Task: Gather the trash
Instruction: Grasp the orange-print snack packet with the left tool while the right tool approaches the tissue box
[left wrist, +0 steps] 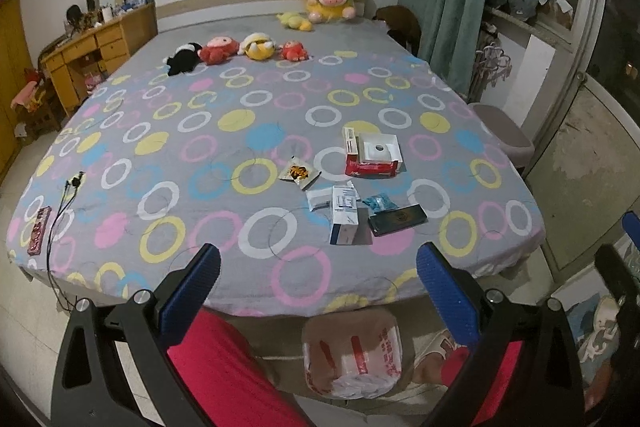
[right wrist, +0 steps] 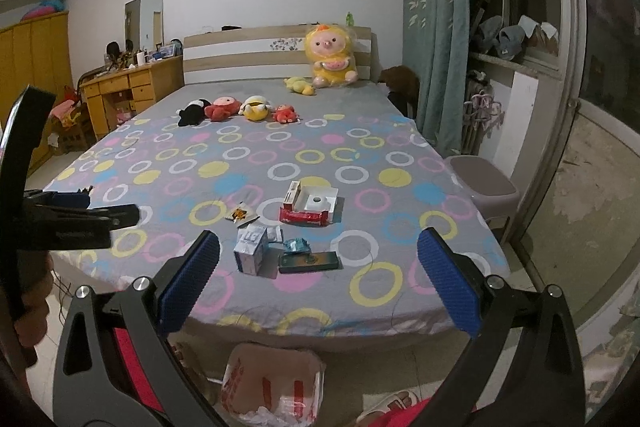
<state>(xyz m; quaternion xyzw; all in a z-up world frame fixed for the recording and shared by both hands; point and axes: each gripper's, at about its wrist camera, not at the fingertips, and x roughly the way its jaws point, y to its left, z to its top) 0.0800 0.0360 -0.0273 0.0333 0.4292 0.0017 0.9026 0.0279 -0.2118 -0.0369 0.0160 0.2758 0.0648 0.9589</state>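
Both the left gripper (left wrist: 318, 291) and right gripper (right wrist: 318, 281) hover released, holding nothing. The blue-and-white cardboard carton (right wrist: 251, 250) lies on the circle-patterned grey bedsheet (right wrist: 180, 163) near the near edge, long axis running near-to-far, ahead and slightly left of the right gripper, which looks nearer to it.

The left gripper (left wrist: 318, 269) has two black angular plastic arms, each ending in a flat blue finger pad (left wrist: 191, 291) with a fine ribbed texture. Round silver screw heads (left wrist: 139, 297) sit at the joints of the arms, and a long triangular slot is cut through the outer arm. The right gripper (right wrist: 318, 259) is built the same: black frame, blue textured pads (right wrist: 450, 283), silver screws (right wrist: 493, 281). The person wears bright pink-red trousers (left wrist: 228, 367) and light open sandals (right wrist: 390, 403). A hand (right wrist: 30, 311) wraps the left gripper's black handle.
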